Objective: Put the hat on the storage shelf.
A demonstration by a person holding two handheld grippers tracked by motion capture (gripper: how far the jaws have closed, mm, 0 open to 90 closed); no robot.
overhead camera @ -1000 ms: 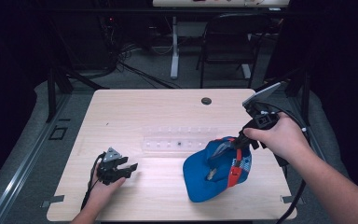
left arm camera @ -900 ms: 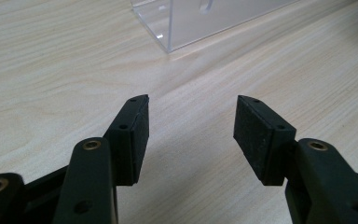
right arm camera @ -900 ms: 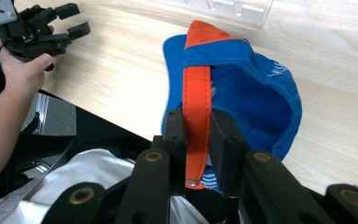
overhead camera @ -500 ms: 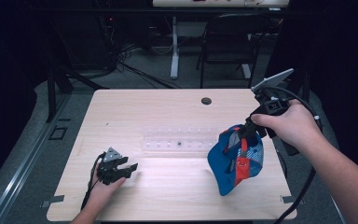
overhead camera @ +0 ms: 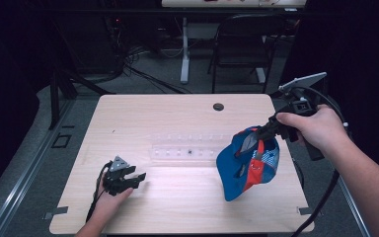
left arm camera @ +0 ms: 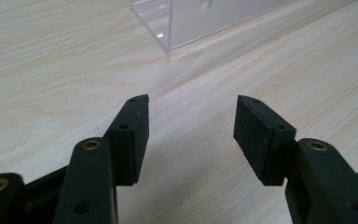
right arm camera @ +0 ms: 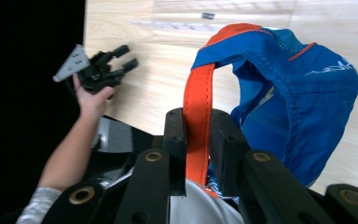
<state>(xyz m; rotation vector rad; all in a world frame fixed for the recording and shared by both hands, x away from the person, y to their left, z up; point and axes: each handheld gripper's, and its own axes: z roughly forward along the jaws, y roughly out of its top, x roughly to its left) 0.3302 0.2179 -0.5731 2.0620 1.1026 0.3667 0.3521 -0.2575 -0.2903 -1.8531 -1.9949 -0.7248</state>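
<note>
Since the earlier frames, the cap [overhead camera: 246, 165] has gone from resting on the table near its right front to hanging in the air, raised and carried toward the right edge by the right gripper [overhead camera: 271, 129]; the left gripper [overhead camera: 137, 178] has kept its place at the front left. In the high view the cap, blue with red-orange trim, hangs clear of the table [overhead camera: 187, 118] over its right side, its brim pointing down toward the front edge. In the right gripper view the right gripper [right arm camera: 197, 133] is closed on the cap's orange strap [right arm camera: 198, 112], which runs upright between the two pads, with the blue body of the cap [right arm camera: 303, 98] hanging beyond and to one side. The left gripper [left arm camera: 191, 119] sits low over bare wood with its jaws spread apart and nothing between them. A clear plastic box [left arm camera: 200, 18] lies ahead of it, apart from the jaws; in the high view this box [overhead camera: 187, 148] lies at the middle of the table, just left of the hanging cap. A dark round grommet [overhead camera: 218, 106] is set in the table near its far edge.
</note>
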